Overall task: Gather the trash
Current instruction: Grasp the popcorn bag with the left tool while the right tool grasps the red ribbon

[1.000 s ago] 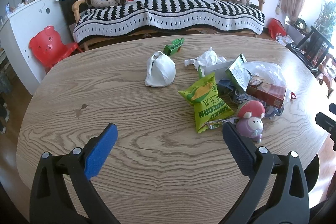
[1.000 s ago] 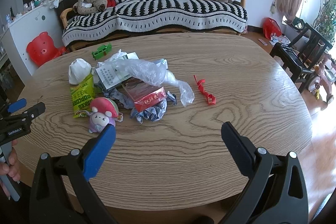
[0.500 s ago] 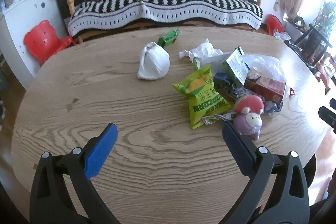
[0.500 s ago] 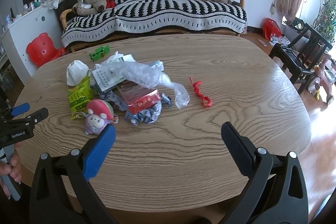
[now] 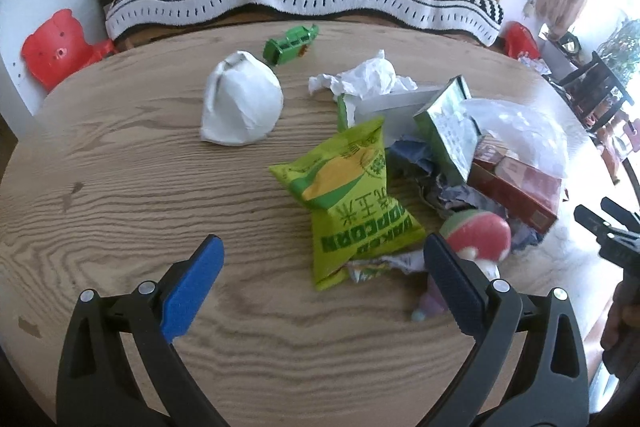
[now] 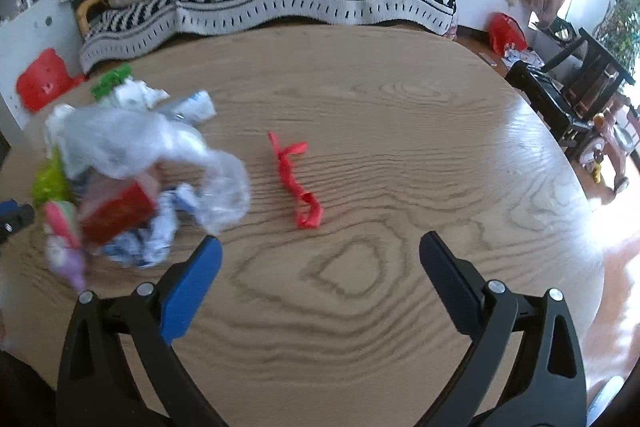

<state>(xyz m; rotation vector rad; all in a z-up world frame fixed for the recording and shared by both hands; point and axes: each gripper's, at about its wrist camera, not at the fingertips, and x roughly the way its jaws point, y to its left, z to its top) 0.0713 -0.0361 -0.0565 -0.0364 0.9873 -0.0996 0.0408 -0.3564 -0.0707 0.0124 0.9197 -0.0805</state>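
Trash pile: green popcorn bag (image 5: 352, 195) is lying just ahead of the left gripper (image 5: 320, 267), between its spread, empty jaws; red box (image 5: 516, 187) and mushroom toy (image 5: 478, 235) are sitting ahead to its right. Red ribbon (image 6: 296, 179) is lying ahead of the right gripper (image 6: 320, 263), likewise gaping, holding nothing. All are resting on the wooden table (image 5: 120, 163).

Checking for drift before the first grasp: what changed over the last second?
Both tools moved in, nothing gripped. The left tool closed on the pile; the popcorn bag now lies just ahead of its open jaws. The right tool swung right and forward, so the red ribbon sits ahead of it and the pile has slid to the left edge. Trash, toy and table look unmoved.
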